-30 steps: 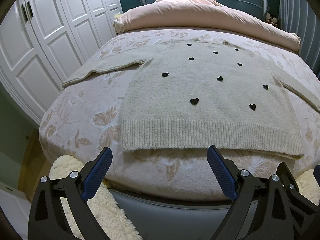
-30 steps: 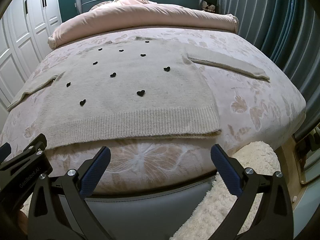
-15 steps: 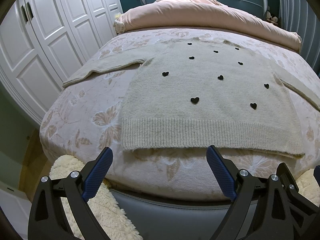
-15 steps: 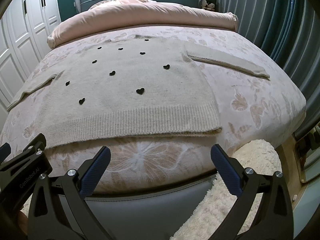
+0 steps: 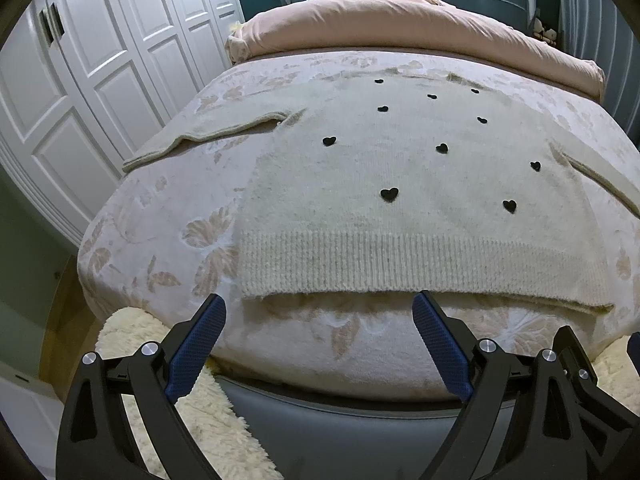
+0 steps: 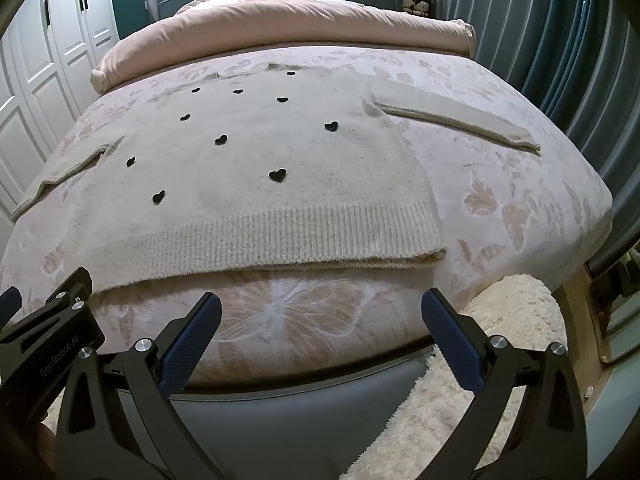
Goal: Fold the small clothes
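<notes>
A cream knitted sweater dotted with small black hearts (image 5: 408, 184) lies flat and face up across the foot of a bed, unfolded, its broad ribbed hem (image 5: 420, 264) nearest the bed's end and running almost parallel to the edge. Both long sleeves are spread out to the sides, one (image 5: 208, 132) reaching left, the other (image 6: 456, 122) angled right. The neckline points toward the headboard.

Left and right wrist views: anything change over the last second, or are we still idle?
Almost nothing. Both views drifted a touch toward the bed. The left gripper and right gripper stay open and empty, short of the ribbed hem; the cream knit sweater with black hearts lies flat, unmoved.
</notes>
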{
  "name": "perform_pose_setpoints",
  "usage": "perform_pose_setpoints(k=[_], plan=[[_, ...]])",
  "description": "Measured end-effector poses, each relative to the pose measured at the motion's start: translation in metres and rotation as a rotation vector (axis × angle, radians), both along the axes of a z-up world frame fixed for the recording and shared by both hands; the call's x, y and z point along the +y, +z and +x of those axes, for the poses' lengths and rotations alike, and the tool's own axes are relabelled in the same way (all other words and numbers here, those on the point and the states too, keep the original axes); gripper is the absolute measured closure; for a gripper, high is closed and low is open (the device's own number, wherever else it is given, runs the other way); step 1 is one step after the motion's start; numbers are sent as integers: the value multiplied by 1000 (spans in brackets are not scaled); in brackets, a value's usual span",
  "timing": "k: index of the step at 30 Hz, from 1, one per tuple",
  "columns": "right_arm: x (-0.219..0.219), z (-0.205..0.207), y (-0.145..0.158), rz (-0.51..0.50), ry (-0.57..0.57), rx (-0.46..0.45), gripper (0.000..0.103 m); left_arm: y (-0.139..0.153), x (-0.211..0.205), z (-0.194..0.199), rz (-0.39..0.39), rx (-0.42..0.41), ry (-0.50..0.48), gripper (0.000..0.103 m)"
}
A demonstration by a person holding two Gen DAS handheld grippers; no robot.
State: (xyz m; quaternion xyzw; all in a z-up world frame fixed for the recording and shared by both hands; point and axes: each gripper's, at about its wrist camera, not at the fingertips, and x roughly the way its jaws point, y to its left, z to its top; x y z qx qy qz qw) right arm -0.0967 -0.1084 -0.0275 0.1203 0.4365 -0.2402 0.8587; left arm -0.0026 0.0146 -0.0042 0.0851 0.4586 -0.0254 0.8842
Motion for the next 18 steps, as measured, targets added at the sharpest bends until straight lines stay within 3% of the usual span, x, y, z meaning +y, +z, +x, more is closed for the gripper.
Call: perform_pose_setpoints(k=[13,15,18], plan=[[-9,10,-11,39,26,18,5,-11,-9,10,5,41,-8,10],[-22,15,-18,105,53,6,5,-13,-8,16,-28,60,-15,9],[-70,20,-24,136,-4,-21,5,-15,-2,30,-79,68,-4,9]])
